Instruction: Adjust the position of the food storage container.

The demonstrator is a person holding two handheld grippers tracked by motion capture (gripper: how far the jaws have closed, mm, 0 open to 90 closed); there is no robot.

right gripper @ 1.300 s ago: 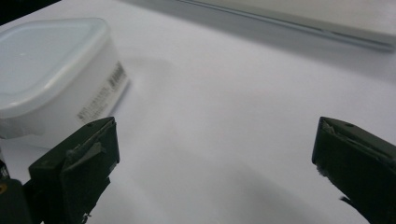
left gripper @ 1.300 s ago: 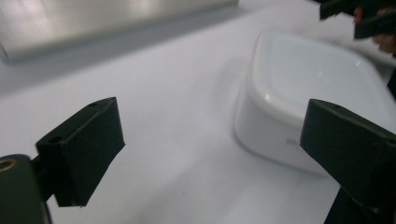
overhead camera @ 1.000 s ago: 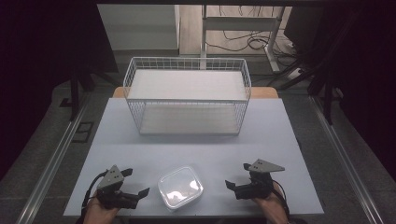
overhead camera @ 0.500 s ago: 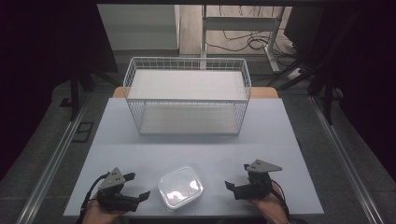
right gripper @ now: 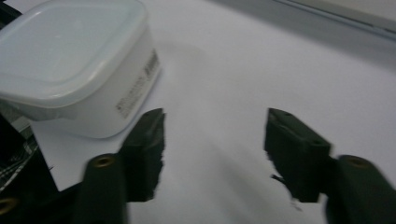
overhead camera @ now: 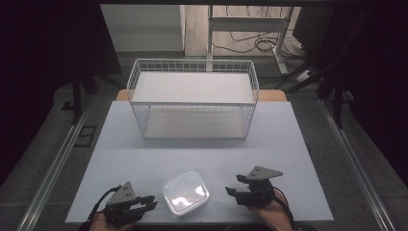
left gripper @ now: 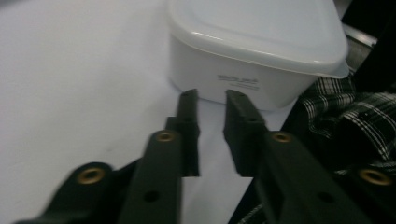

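Observation:
A white lidded plastic container (overhead camera: 185, 192) sits near the table's front edge, between my two grippers. My left gripper (overhead camera: 153, 202) lies to its left, pointing at it. In the left gripper view its jaws (left gripper: 211, 95) have just been closing and stand a narrow gap apart with nothing between them, tips just short of the container's (left gripper: 261, 28) side wall. My right gripper (overhead camera: 233, 184) rests to the container's right. Its jaws (right gripper: 215, 114) have just been closing too and stand about half apart over bare table, the container (right gripper: 70, 42) at their left.
A white wire basket (overhead camera: 192, 61) with a flat white floor stands at the back of the pale table (overhead camera: 192, 154). Bare tabletop lies between it and the container. Checked cloth (left gripper: 345, 107) shows beside the container in the left gripper view.
Both grippers' jaws have narrowed, the left almost together, the right to about half. Neither hand has shifted, and the container has stayed put.

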